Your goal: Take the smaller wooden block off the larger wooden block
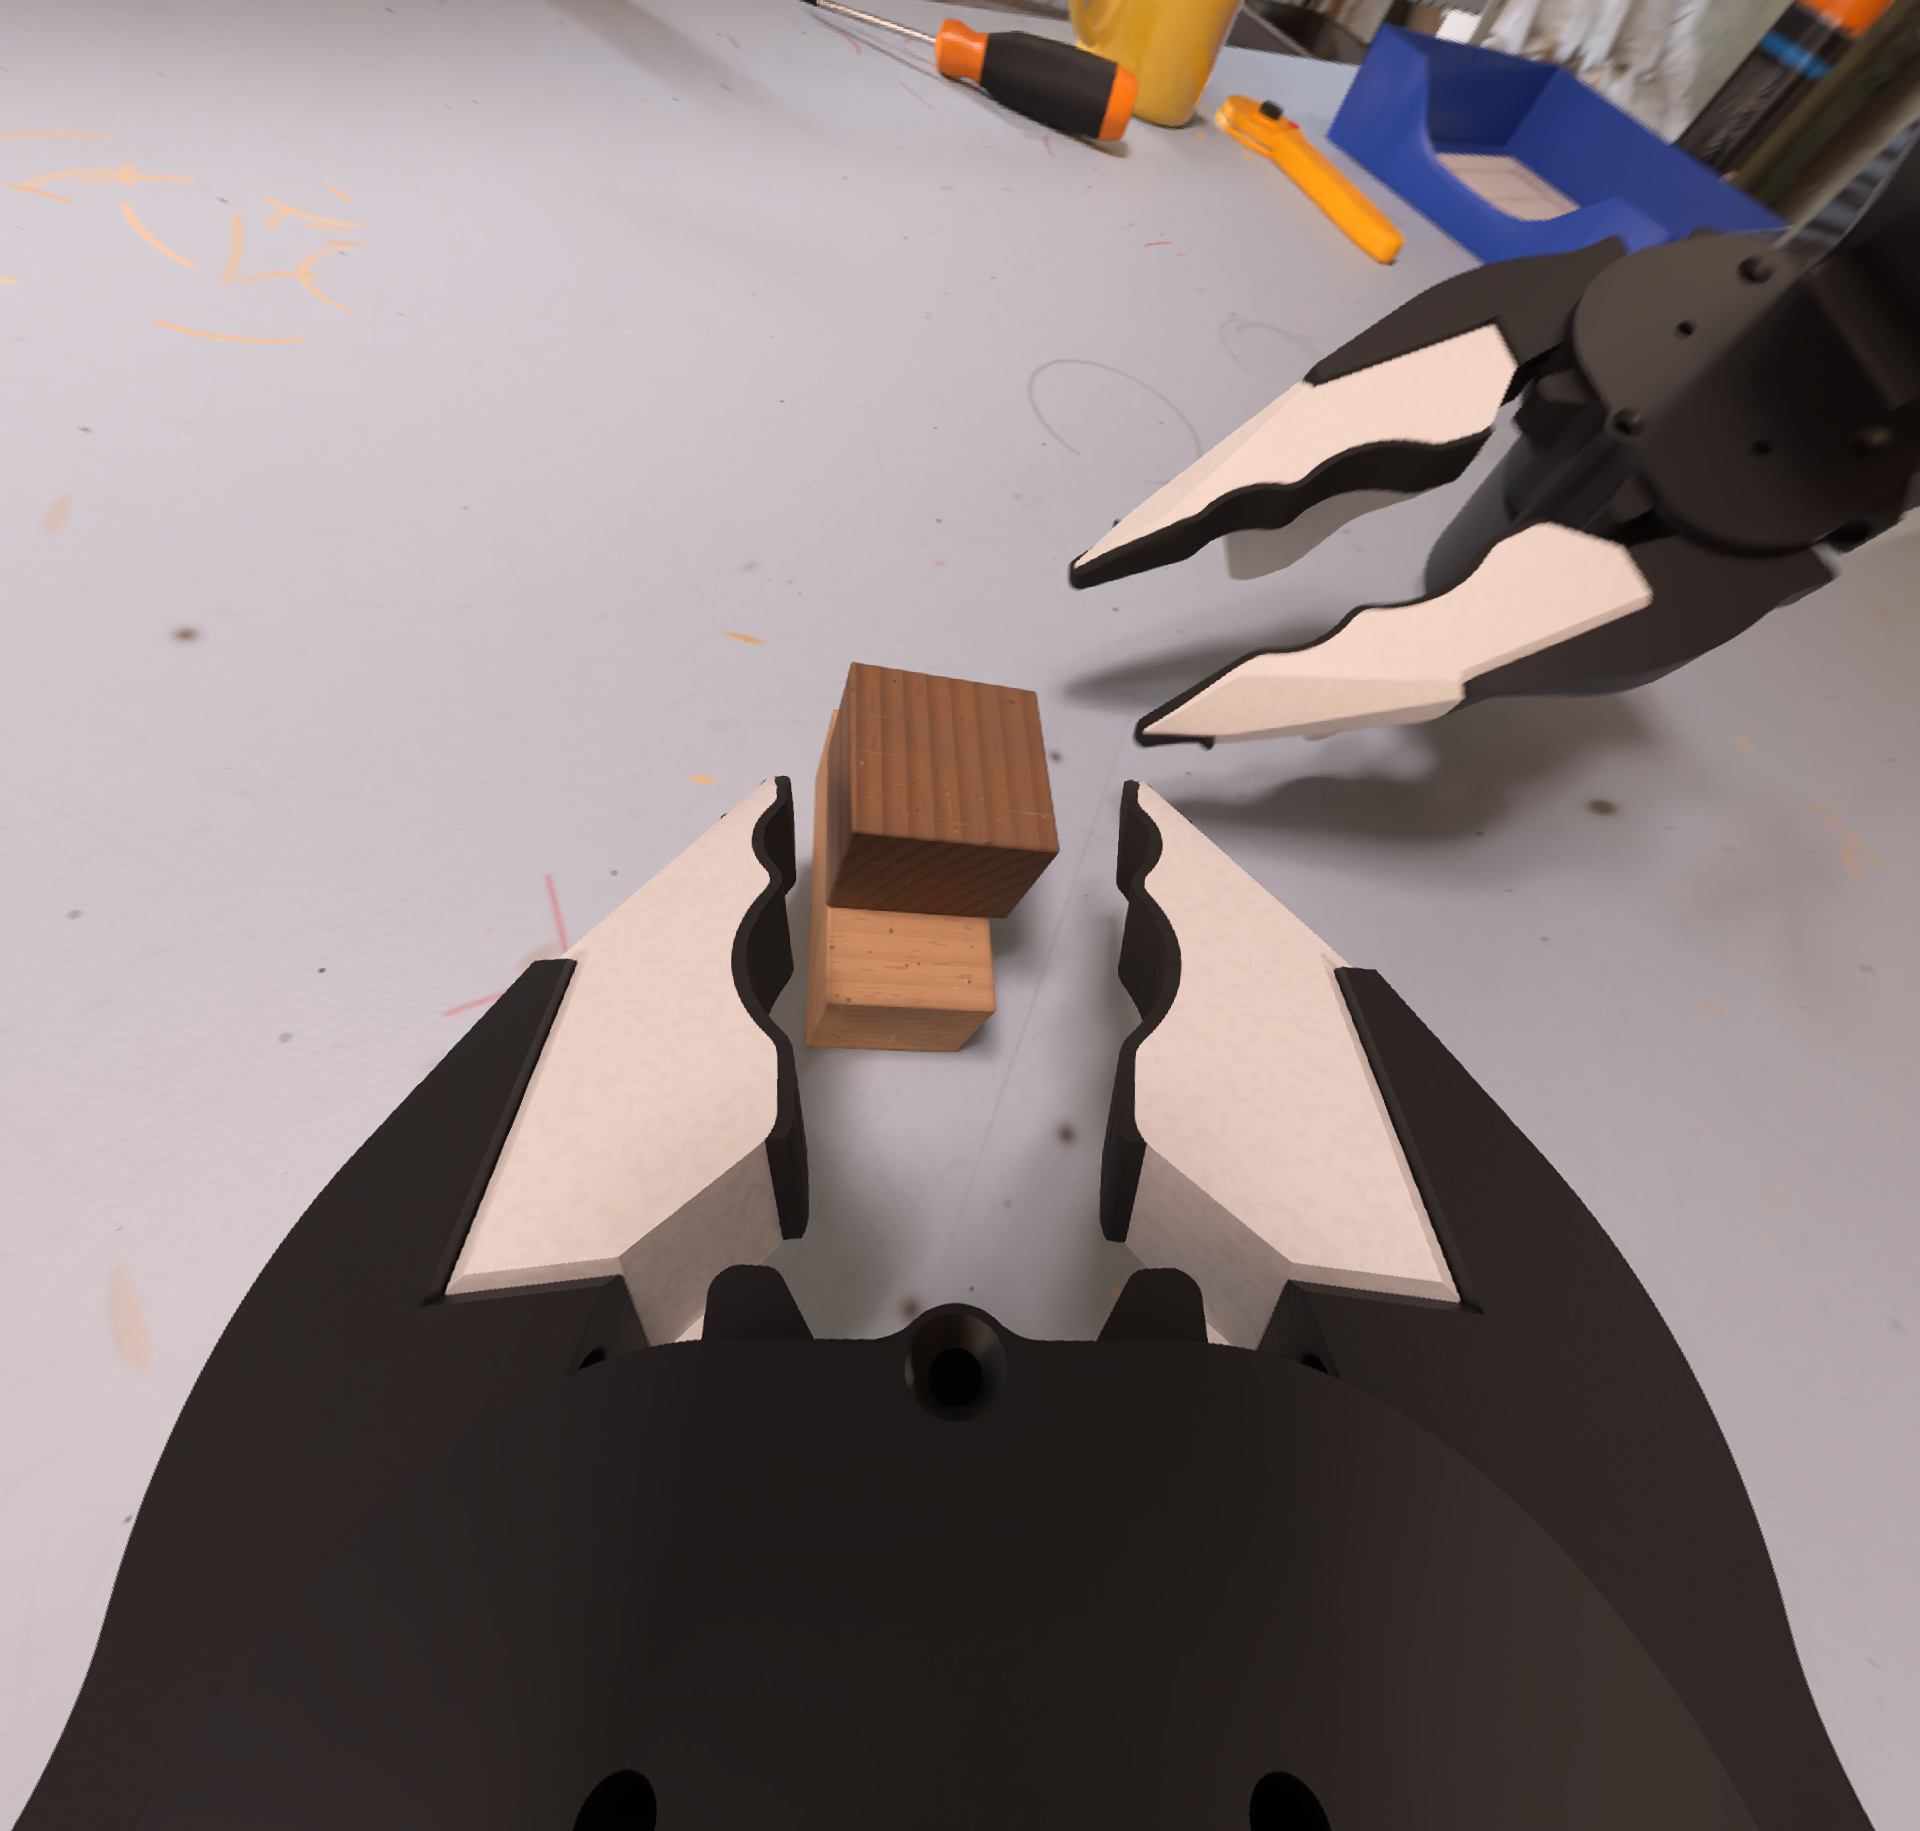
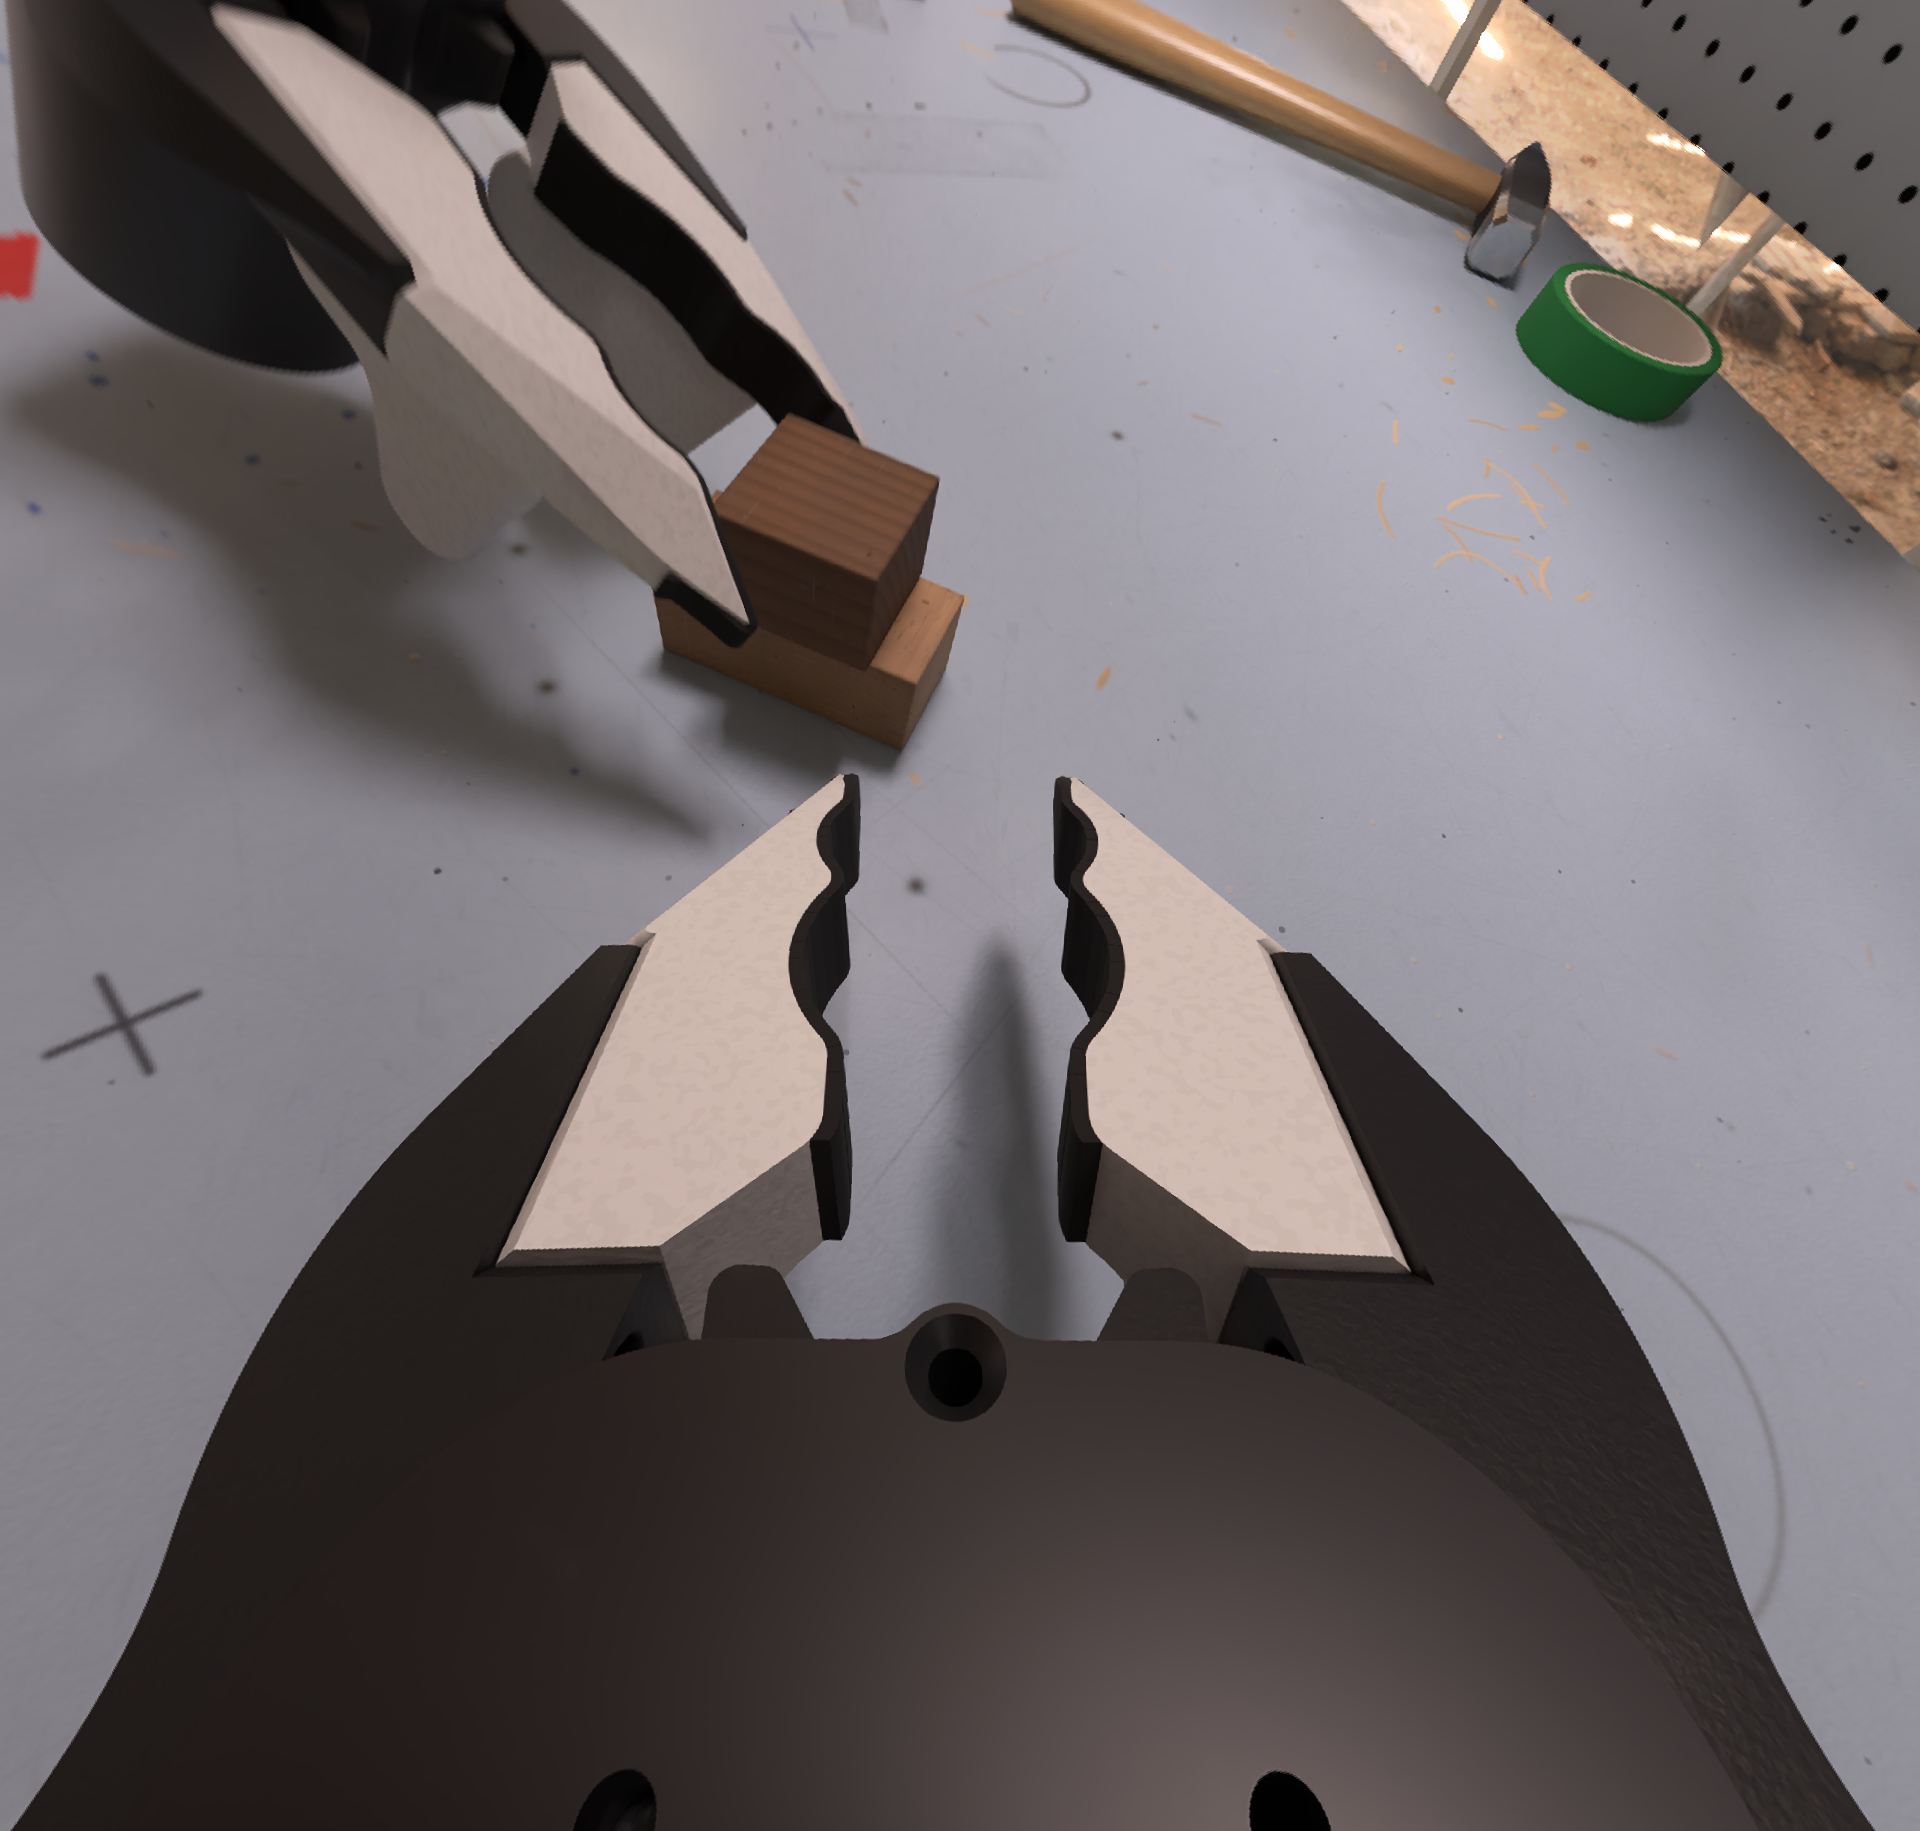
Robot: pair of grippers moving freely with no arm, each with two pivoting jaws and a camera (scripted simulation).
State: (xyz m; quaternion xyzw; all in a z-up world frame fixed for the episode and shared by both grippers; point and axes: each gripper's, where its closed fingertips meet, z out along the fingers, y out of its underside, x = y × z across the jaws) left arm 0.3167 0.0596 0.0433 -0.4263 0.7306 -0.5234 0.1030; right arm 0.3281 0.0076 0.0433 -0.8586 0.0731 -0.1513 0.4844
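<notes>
So the small dark block (image 1: 940,799) sits on top of the bigger pale block (image 1: 899,981), off toward one end, so a step of the lower one sticks out bare. Both are square-edged wood: dark one has straight stripey grain, pale one is smoother with little specks.

The left gripper (image 1: 954,794) is spread wide, with nothing held. In the right wrist view one finger (image 2: 686,524) comes down beside the dark block and the other behind it; can't tell if either touches. Left fingertip in the left wrist view runs really close to the blocks' side, with bare table on the other side.

The right gripper (image 2: 956,789) is partly open and empty, hanging just short of the blocks with clear gray table (image 2: 1351,742) in front. The tabletop is scuffed and scribbled. The hammer (image 2: 1278,108), green tape roll (image 2: 1600,358), screwdriver (image 1: 1029,77), yellow mug (image 1: 1164,5) and blue bin (image 1: 1538,150) are all well away near the edges.
</notes>
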